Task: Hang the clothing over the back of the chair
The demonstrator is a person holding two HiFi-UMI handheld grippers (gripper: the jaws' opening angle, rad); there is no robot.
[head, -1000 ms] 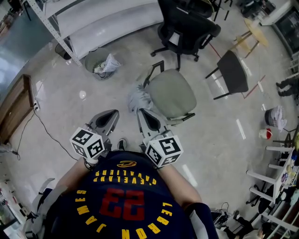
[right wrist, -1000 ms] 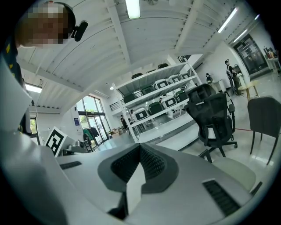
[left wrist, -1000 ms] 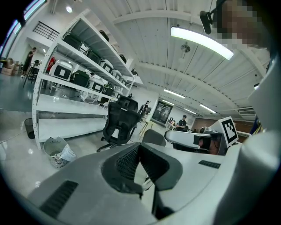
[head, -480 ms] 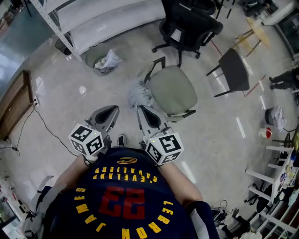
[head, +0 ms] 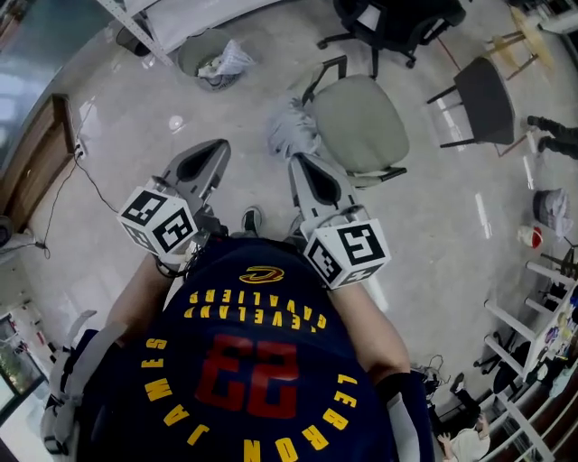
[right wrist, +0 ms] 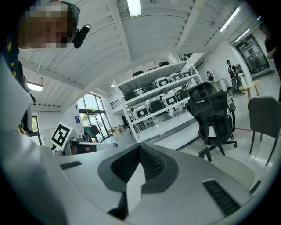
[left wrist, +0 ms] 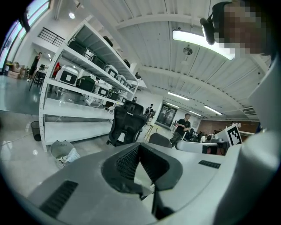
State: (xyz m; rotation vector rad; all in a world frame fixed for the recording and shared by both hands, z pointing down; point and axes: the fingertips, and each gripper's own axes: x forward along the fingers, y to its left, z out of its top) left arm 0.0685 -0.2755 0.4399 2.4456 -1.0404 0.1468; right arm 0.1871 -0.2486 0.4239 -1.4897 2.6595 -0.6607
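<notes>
Head view first: the grey clothing (head: 291,131) is draped over the back of the chair (head: 363,122) with the pale seat, bunched up on the side nearest the person. Both grippers are held out in front of the person's chest and point roughly that way. The right gripper (head: 299,162) has its tip just short of the clothing, and the left gripper (head: 215,150) is off to the side over bare floor. A bin (head: 215,54) full of rubbish sits further out, plus a black office chair (head: 397,20).

Left gripper view: the jaws are clenched together with nothing pinched in them. Past them you get the shelf rack (left wrist: 79,83) and that black office chair.

Right gripper view: same deal, jaws closed tight and empty, with the rack and the black office chair beyond.
</notes>
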